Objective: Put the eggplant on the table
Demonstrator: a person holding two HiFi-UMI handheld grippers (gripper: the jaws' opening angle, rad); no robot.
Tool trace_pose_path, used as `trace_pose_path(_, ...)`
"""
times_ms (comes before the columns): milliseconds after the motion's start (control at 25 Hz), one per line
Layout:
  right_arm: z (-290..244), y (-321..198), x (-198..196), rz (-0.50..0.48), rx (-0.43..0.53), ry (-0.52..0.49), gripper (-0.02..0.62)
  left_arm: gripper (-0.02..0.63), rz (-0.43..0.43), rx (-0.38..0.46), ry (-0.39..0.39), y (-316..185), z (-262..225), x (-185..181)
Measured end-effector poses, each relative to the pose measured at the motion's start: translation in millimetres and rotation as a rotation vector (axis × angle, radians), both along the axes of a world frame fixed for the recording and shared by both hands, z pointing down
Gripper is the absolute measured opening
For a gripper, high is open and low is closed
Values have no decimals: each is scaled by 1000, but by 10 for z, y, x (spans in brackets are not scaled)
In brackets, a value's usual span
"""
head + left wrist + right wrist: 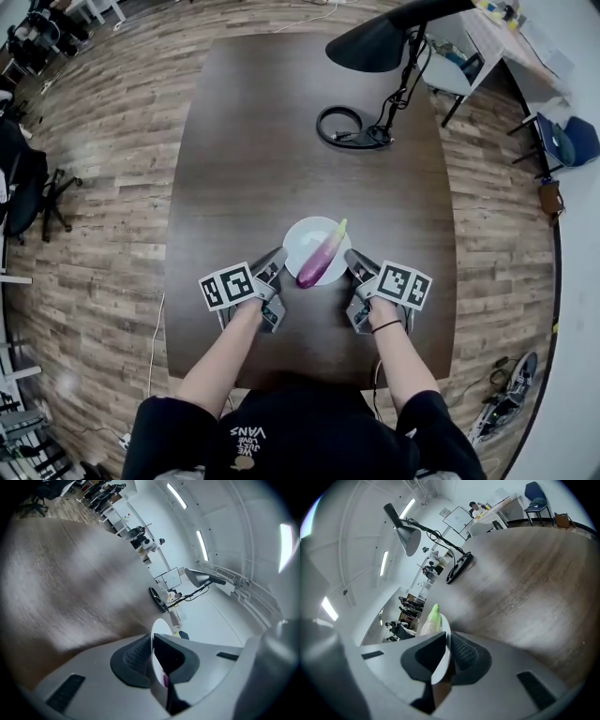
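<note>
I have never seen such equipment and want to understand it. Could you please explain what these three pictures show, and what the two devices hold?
There is no robot here. A person holds a gripper in each hand; each ends in two jaws. The head view comes from a camera on the person's head, looking down. The other two come from cameras riding on the left gripper and the right gripper, looking along their jaws. On the dark table stands a black lamp. Both grippers are shut on opposite edges of a white plate, and a purple eggplant with a green tip lies on it.
</note>
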State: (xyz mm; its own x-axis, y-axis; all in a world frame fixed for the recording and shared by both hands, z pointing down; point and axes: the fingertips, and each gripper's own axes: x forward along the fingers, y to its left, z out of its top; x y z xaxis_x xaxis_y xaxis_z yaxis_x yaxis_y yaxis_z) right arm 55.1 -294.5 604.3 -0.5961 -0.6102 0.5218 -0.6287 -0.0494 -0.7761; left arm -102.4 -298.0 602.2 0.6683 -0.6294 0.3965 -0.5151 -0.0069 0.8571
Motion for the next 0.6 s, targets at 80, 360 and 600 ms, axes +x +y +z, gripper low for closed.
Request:
trace_pose_path(80,56,-31,44,1,-5,10,35,28,1,-11,-12,-33,63,43)
trace_pose_path(360,199,-86,118,9,-31,12,35,28,20,-32,-36,-106,184,121)
trace_pose_path(600,283,-108,159,0,-55,36,35,28,57,-58,-79,-120,276,175)
